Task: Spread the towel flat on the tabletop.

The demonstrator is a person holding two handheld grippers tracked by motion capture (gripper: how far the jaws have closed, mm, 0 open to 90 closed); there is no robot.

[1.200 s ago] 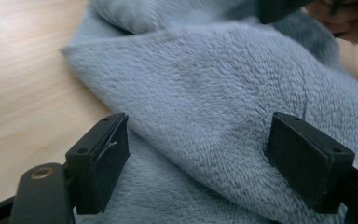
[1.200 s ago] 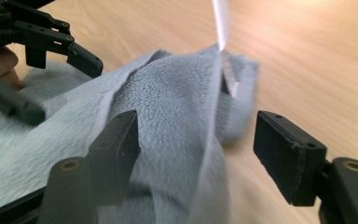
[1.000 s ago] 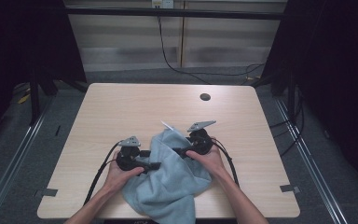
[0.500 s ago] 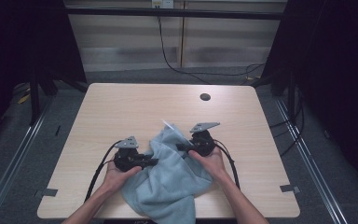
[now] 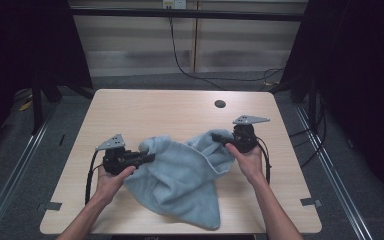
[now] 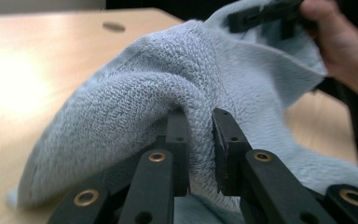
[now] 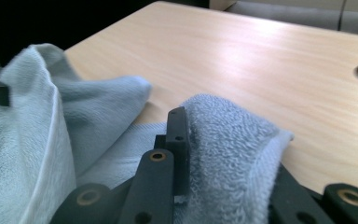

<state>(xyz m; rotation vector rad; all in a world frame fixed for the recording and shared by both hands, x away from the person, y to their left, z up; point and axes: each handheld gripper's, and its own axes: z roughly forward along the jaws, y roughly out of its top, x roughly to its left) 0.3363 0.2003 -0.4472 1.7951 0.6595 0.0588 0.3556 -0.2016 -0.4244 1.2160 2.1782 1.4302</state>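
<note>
No text, label, brand, number or sign can be read anywhere in these views. Nothing legible is carried by the tabletop [image 5: 180, 112], and none is printed on the blue towel [image 5: 185, 175].

- Left gripper [image 5: 147, 158]: black body, grey three-cornered plate on top, black cable looping off at 7 o'clock.
- Right gripper [image 5: 219, 139]: same black build, grey three-cornered plate, black cable looping down at 5 o'clock.
- Jaws: flat black bars; linkage arms carry brass-coloured pivot rings and small dark screw holes.
- Forearms bare, no sleeves seen.
</note>
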